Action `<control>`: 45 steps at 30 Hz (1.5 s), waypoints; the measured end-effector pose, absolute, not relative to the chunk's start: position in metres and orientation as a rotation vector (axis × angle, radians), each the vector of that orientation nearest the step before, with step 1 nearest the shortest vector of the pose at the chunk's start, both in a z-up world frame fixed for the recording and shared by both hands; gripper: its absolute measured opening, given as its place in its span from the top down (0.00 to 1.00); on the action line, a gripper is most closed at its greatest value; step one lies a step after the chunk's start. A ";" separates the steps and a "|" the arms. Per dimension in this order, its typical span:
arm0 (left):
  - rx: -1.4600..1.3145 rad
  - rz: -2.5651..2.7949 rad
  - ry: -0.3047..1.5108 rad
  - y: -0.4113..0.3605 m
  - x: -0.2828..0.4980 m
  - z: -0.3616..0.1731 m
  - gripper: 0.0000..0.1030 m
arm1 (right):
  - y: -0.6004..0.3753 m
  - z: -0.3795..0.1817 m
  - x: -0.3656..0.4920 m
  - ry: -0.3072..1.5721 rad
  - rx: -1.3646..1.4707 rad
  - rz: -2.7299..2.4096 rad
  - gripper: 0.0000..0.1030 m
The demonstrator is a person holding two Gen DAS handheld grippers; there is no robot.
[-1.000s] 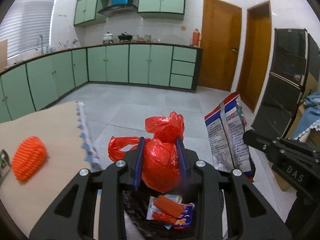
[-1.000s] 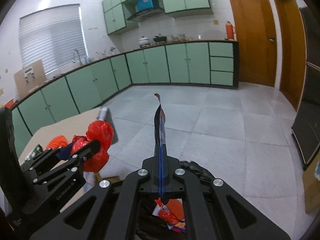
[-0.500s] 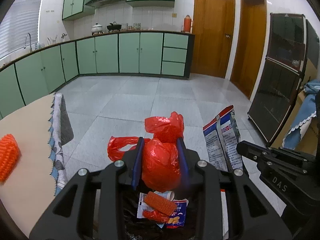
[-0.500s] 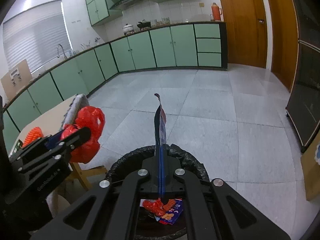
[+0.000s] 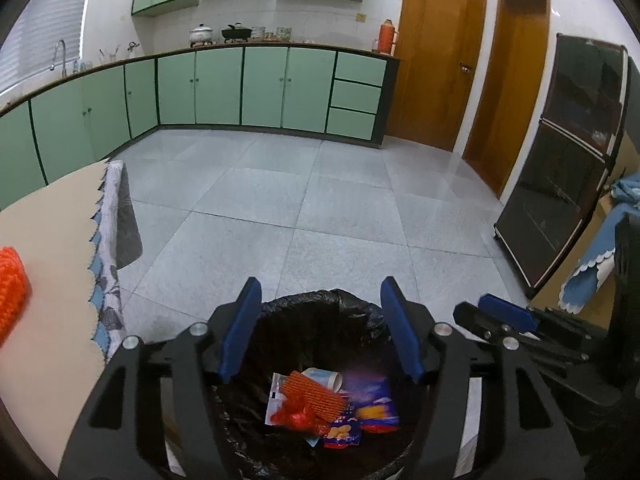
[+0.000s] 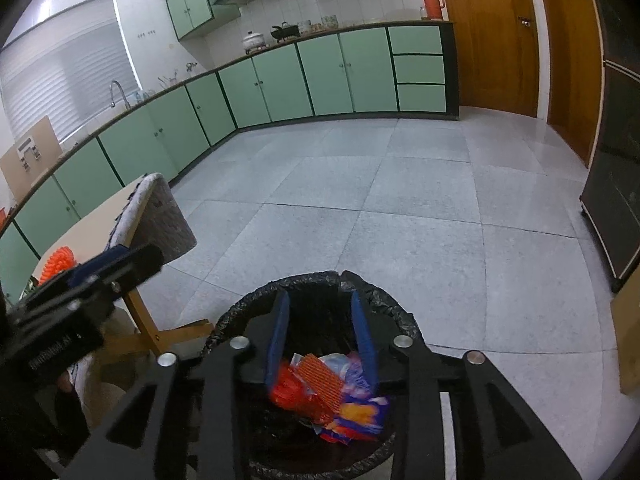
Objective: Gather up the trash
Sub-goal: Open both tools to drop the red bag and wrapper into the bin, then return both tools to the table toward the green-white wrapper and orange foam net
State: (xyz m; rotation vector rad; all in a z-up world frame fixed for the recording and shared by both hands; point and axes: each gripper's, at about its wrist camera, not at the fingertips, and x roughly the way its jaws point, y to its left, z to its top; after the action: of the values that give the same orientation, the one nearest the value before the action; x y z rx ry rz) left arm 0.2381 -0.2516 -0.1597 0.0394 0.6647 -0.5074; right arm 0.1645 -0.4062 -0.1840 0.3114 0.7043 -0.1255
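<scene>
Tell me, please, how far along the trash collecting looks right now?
Mostly done for this load: wrappers and a paper cup lie in the black-lined bin. Both the left gripper and the right gripper hang over the bin with jaws opening and nothing between them. Left to do: an orange item sits on the table, not yet collected.

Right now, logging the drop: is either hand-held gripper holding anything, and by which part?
Nothing is held: the left hand-held gripper and right hand-held gripper are opening, empty, over the bin.
</scene>
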 end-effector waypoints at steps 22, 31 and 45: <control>0.025 -0.138 0.449 -0.050 0.210 -0.087 0.24 | -0.276 -0.096 0.179 0.514 0.177 0.014 0.06; 0.018 0.099 0.446 0.056 0.213 -0.084 0.24 | -0.168 -0.099 0.221 0.531 0.111 0.181 0.06; -0.037 0.230 0.508 0.142 0.212 -0.099 0.24 | -0.052 -0.126 0.279 0.597 0.021 0.270 0.06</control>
State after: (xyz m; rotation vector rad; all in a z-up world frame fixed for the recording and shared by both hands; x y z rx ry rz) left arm 0.2122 0.1425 -0.0990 -0.0372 0.5083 0.2304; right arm 0.2788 -0.0516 -0.1264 0.0208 0.5968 0.2704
